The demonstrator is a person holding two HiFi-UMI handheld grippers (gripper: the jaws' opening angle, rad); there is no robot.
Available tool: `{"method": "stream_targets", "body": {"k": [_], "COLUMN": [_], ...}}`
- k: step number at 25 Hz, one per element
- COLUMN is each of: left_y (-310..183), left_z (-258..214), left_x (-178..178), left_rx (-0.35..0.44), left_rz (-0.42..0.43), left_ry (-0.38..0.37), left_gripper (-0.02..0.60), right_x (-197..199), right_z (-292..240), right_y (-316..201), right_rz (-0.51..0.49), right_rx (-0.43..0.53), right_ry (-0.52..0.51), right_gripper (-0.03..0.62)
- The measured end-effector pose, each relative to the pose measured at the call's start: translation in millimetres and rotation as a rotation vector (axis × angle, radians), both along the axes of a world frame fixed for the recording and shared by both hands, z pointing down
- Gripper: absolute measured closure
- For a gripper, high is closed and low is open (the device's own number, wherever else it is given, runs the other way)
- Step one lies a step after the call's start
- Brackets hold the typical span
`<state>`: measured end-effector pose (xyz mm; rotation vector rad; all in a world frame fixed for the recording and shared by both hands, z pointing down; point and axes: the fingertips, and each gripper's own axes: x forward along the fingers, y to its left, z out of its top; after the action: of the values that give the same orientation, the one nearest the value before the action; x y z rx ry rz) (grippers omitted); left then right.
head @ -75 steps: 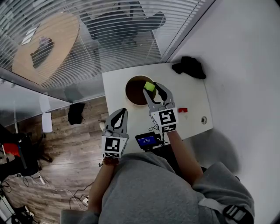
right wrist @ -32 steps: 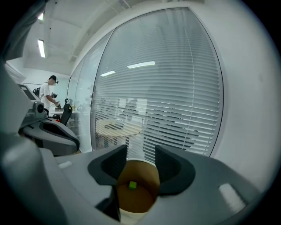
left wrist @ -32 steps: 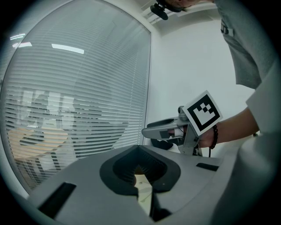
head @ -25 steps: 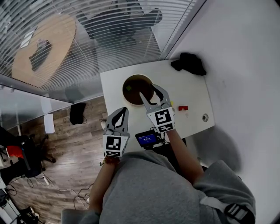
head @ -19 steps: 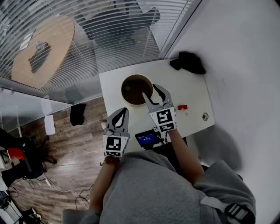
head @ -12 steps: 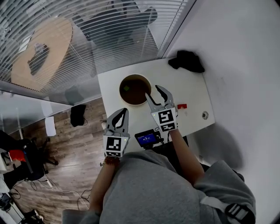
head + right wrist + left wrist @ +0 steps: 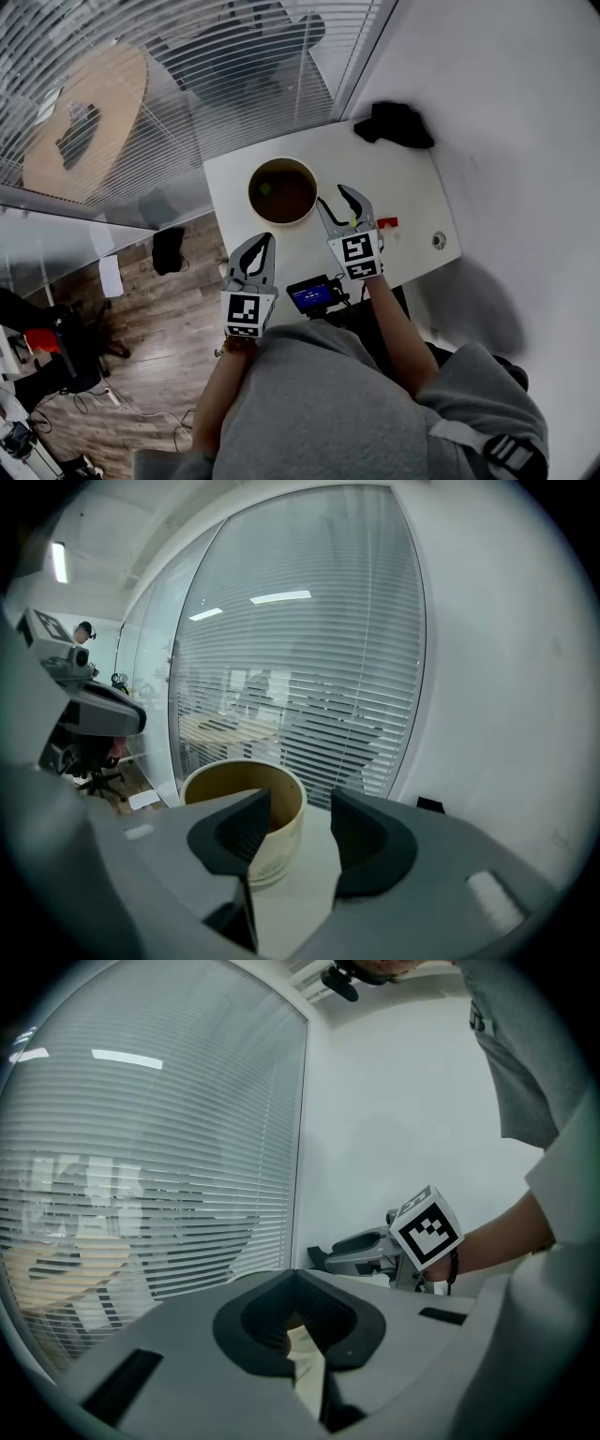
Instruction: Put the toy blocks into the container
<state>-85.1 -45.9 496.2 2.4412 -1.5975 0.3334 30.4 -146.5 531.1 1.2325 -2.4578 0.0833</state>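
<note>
Bright, even daylight from the blinds (image 7: 169, 66); soft shadows; fisheye bending and dark corners in both gripper views.

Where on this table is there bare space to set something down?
Bare: the white table between the container and the black cloth, and between that cloth and the red block. Crowded: the near edge, with the right gripper and screen device.

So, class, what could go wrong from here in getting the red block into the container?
The open, empty right tool hangs beside the container; a swing could knock it. The red block is small and lies beside the tool's body, so the jaws may shove it rather than grip it.
</note>
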Motion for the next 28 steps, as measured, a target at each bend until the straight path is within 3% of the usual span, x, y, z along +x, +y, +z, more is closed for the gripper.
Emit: {"method": "stream_targets", "body": {"k": [12, 28], "left_y": [0.6, 0.7], "left_z": [1.9, 4.8], "left_x": [12.5, 19.6], "left_rx": [-0.008, -0.017], "left_rz": [0.023, 0.036], "left_ry": [-0.013, -0.026], "left_gripper": [0.574, 0.574], "right_x": [54.5, 88.1], "right_z": [43.7, 124.8], "right_y": [-0.7, 18.7], "right_rz": [0.083, 0.145], "right_rx": [-0.07, -0.228], "right_ry": [0.06, 0.119], "right_gripper": [0.384, 0.384]}}
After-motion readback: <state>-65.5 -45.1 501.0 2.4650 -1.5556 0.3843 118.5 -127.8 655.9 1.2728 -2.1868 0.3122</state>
